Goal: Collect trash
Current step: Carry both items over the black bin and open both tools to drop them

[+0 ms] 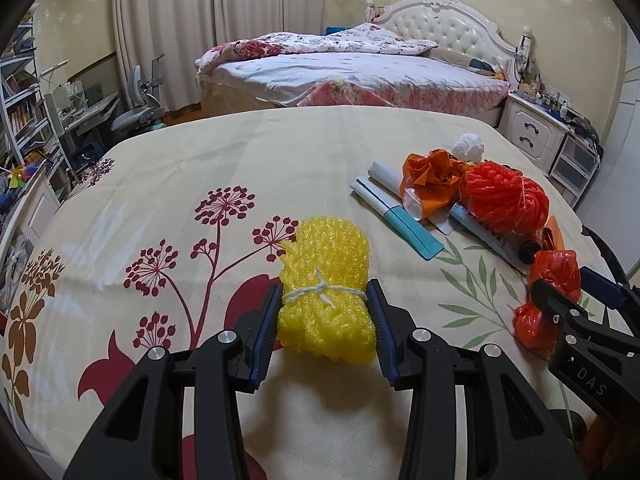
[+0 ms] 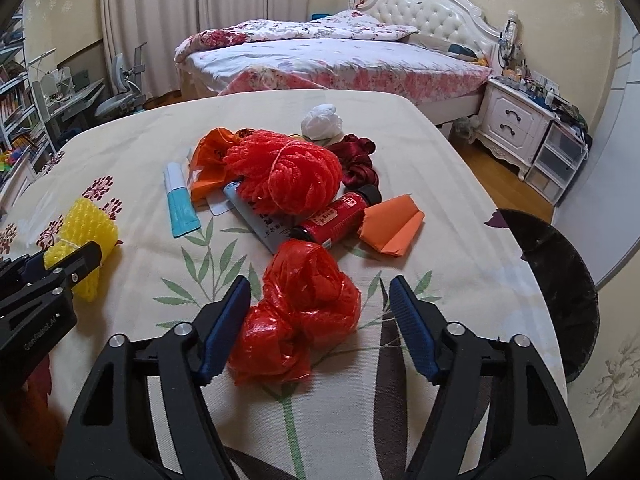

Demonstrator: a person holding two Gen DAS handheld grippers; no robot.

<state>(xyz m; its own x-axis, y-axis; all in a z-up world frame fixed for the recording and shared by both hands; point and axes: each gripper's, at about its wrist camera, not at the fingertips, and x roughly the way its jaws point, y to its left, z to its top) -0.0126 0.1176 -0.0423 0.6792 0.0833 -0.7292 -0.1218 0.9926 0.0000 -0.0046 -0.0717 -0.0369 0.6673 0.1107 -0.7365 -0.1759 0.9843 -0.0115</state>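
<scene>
Yellow foam netting [image 1: 325,284], tied with white string, sits pinched between the left gripper [image 1: 324,312] pads on the floral tablecloth [image 1: 240,152]. Beside it, the right gripper [image 2: 320,316] straddles a crumpled red plastic bag [image 2: 304,312], jaws spread with a gap on the right side, nothing pinched yet. Closing now could catch only thin film, and the slick bag may slip or tear. Farther off lies the pile: red netting [image 2: 288,176], tubes, orange wrapper. Only the right view shows the red bottle [image 2: 336,216], folded orange paper [image 2: 394,226] and dark bin [image 2: 560,288].
</scene>
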